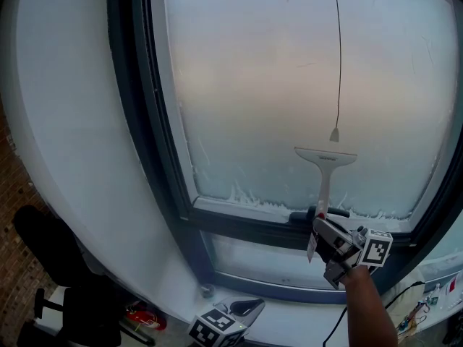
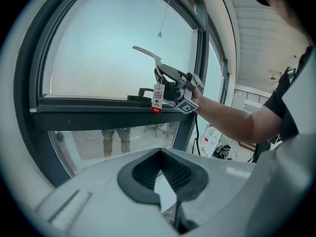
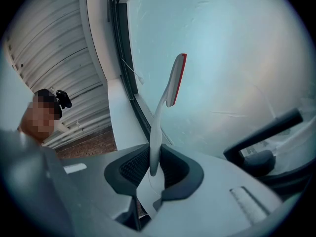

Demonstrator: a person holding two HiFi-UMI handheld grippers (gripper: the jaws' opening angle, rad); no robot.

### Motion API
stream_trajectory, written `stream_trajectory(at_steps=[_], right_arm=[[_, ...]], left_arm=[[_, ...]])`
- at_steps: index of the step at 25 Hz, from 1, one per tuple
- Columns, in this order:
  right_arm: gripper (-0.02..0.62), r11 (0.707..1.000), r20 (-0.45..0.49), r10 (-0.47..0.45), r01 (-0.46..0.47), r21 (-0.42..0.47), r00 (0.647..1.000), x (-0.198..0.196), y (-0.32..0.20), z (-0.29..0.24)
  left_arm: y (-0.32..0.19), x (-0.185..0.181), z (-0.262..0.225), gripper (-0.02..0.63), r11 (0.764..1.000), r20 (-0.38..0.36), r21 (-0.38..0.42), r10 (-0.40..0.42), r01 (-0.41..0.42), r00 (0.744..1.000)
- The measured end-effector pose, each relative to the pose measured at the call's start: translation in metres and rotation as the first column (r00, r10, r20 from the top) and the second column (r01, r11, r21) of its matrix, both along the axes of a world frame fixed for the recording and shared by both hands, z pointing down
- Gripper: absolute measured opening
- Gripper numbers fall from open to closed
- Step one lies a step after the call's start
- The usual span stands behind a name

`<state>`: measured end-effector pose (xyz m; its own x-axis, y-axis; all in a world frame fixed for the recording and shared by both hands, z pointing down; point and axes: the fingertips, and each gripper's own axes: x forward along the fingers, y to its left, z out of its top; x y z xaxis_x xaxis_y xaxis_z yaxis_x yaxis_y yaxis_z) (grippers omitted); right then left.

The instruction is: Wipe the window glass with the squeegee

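Observation:
The white squeegee (image 1: 325, 159) stands upright against the lower part of the frosted window glass (image 1: 289, 71), blade at the top. My right gripper (image 1: 322, 226) is shut on its handle from below, just above the lower frame. In the right gripper view the squeegee (image 3: 167, 93) rises from between the jaws (image 3: 154, 169), its red blade edge toward the glass (image 3: 232, 58). My left gripper (image 1: 242, 311) hangs low by the sill, shut with nothing in it. The left gripper view shows its jaws (image 2: 163, 177) closed, with the squeegee (image 2: 147, 53) and the right gripper (image 2: 170, 83) further up.
A thin blind cord (image 1: 338, 56) with a small weight hangs just above the squeegee's blade. A black window handle (image 1: 329, 214) sits on the dark frame (image 1: 145, 121) beside my right gripper. A black chair (image 1: 65, 280) stands lower left; cables (image 1: 419, 309) lie at the right.

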<state>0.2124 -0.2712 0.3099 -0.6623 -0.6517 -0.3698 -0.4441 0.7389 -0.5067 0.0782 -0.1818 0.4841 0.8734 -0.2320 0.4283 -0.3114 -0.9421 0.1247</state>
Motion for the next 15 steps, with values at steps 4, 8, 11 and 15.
stream_trajectory(at_steps=[4,8,11,15], right_arm=[[0.084,1.000,0.010,0.002,-0.002,-0.012,1.000,0.000,0.002,0.008],[0.084,1.000,0.021,0.007,-0.007,-0.029,1.000,0.001,0.005,0.018],[0.084,0.999,0.030,0.009,-0.008,-0.046,1.000,0.002,0.007,0.028],[0.085,0.997,0.042,0.009,-0.006,-0.072,0.999,0.002,0.009,0.043]], left_arm=[[0.000,0.000,0.001,0.000,1.000,0.006,-0.001,0.007,-0.007,1.000],[0.000,0.001,0.001,0.000,1.000,0.009,-0.002,0.011,-0.011,1.000],[0.001,0.002,0.002,0.000,1.000,0.011,-0.004,0.017,-0.017,1.000],[0.001,0.005,0.002,0.000,1.000,0.014,-0.005,0.024,-0.024,1.000]])
